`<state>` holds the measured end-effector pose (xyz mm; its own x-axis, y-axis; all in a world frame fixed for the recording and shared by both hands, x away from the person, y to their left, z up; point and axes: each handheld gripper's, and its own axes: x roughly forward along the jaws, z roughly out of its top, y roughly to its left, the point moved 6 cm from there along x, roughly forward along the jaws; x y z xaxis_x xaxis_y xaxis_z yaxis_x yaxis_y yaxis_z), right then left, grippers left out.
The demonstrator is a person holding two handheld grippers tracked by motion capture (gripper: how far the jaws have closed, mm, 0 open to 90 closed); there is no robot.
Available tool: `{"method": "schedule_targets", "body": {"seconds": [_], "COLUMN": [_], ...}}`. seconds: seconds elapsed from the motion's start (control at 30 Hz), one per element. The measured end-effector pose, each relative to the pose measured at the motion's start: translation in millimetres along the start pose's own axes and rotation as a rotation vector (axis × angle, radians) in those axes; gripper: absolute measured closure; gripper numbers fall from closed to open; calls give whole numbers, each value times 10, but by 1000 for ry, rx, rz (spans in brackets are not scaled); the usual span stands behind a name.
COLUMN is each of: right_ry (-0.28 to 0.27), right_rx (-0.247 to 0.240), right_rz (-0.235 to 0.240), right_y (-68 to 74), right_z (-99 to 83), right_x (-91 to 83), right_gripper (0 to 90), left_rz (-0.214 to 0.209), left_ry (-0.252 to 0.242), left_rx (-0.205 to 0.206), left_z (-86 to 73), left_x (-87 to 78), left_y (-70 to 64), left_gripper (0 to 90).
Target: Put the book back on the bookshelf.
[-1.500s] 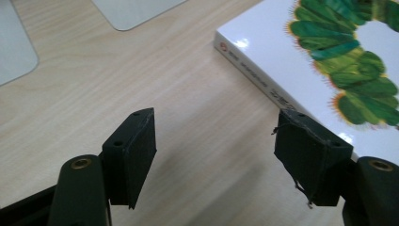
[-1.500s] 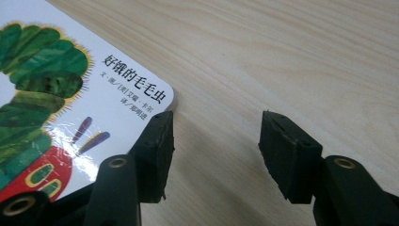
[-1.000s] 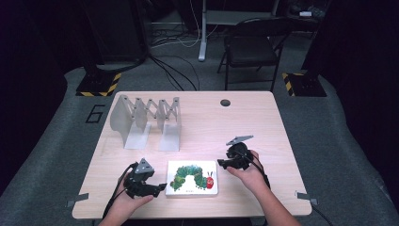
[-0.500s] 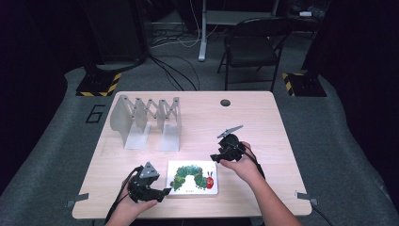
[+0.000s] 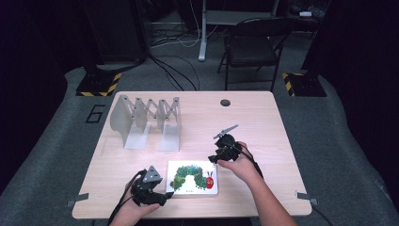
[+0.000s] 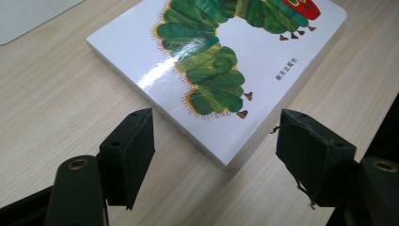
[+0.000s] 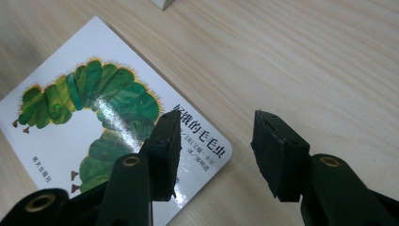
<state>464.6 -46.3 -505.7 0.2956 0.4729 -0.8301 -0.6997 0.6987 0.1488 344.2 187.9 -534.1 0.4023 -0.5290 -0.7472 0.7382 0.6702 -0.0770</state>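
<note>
The picture book (image 5: 193, 178) lies flat near the table's (image 5: 263, 122) front edge, with the left gripper (image 6: 214, 155) spread wide and straddling its near corner, and the right gripper (image 7: 214, 150) also gaping over the opposite corner, neither touching it. Best move is probably for the left to slide its jaws lower so one pad gets under the edge before closing. The right should pin the far corner so the book cannot skate.
</note>
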Motion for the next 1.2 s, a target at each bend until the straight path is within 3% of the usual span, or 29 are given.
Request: {"method": "schedule_targets", "body": {"seconds": [0.17,0.37,0.57,0.77,0.9,1.2], "right_ry": [3,15,49,49,76,94], "right_rx": [-1,18,37,72,81,76], "right_rz": [25,37,40,55,57,81], "right_y": [17,16,-7,-15,-31,-3], "right_z": [-13,-59,-118,-140,-159,-168], "right_x": [10,75,192,251,296,375], "right_gripper": [517,447,416,417,418,419], "left_rz": [-8,-16,14,40,52,70], "left_ry": [7,39,46,40,38,34], "left_rx": [16,36,44,50,38,42], "left_z": [-34,-79,-101,-101,-113,-136], "left_x": [37,125,213,233,243,273], "left_y": [-25,-96,-118,-98,-116,-114], "left_gripper": [276,255,247,245,243,240]}}
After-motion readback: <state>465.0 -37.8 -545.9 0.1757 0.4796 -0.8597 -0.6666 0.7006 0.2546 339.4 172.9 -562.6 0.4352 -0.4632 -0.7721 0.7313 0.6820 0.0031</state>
